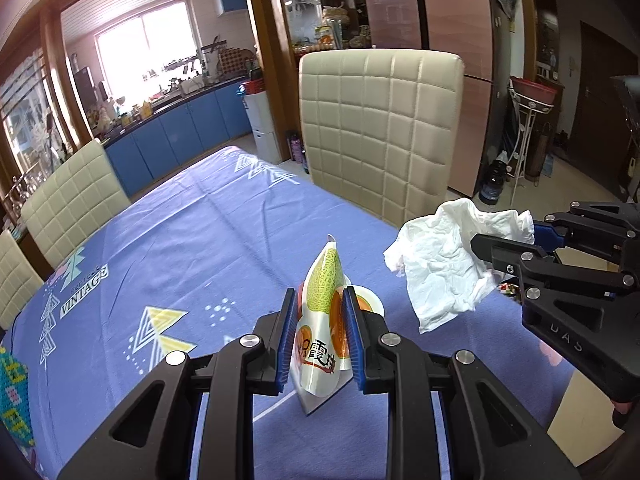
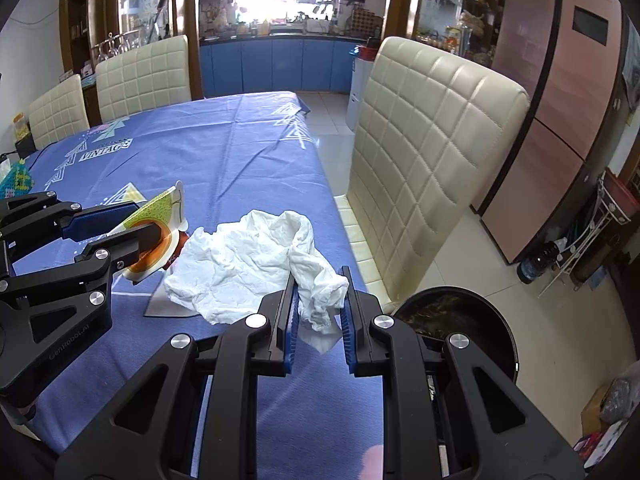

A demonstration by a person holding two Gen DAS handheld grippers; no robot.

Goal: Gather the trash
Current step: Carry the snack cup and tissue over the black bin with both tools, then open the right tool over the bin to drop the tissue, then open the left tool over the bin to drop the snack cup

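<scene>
My left gripper (image 1: pixel 320 300) is shut on a melon-printed snack wrapper (image 1: pixel 322 316) and holds it upright above the blue tablecloth (image 1: pixel 180 248). The wrapper also shows in the right wrist view (image 2: pixel 160 216), held in the left gripper (image 2: pixel 140 224). My right gripper (image 2: pixel 320 292) is shut on a crumpled white tissue (image 2: pixel 248 264), which hangs from it over the table's right edge. In the left wrist view the tissue (image 1: pixel 440 268) hangs from the right gripper (image 1: pixel 504 236), to the right of the wrapper.
A black round trash bin (image 2: pixel 472 320) stands on the floor below the table's right edge, beside a cream quilted chair (image 2: pixel 424 168). Two more cream chairs (image 2: pixel 140 76) stand on the far left side. A pixel-patterned tissue box (image 2: pixel 16 180) sits at the table's left edge.
</scene>
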